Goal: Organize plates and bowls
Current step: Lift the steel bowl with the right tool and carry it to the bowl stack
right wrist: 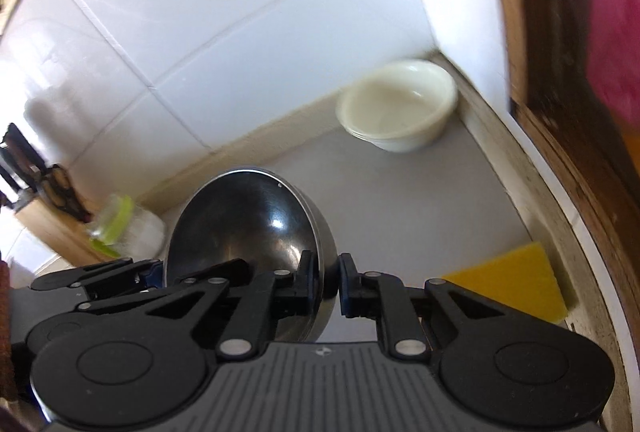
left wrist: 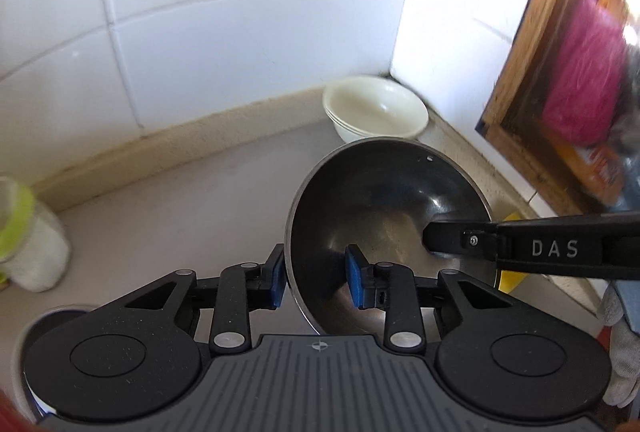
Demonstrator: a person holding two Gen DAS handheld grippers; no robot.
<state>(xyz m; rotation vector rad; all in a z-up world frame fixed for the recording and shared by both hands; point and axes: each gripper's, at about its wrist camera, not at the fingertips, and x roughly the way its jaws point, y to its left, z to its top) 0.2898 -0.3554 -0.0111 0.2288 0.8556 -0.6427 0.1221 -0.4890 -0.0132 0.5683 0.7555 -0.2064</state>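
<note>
A steel bowl (left wrist: 384, 224) with a dark shiny inside is held above the counter by both grippers. My left gripper (left wrist: 316, 278) is shut on its left rim, one blue pad outside and one inside. My right gripper (right wrist: 328, 286) is shut on its right rim; its finger reaches in from the right in the left wrist view (left wrist: 460, 242). The bowl also shows in the right wrist view (right wrist: 248, 228). A stack of cream bowls (left wrist: 376, 109) stands in the tiled corner, beyond the steel bowl; it shows in the right wrist view too (right wrist: 398, 103).
A jar with a green lid (left wrist: 28, 236) stands at the left by the wall. A yellow sponge (right wrist: 516, 280) lies at the counter's right edge. A wooden frame (left wrist: 532, 71) rises at the right. A knife block (right wrist: 44, 199) stands far left.
</note>
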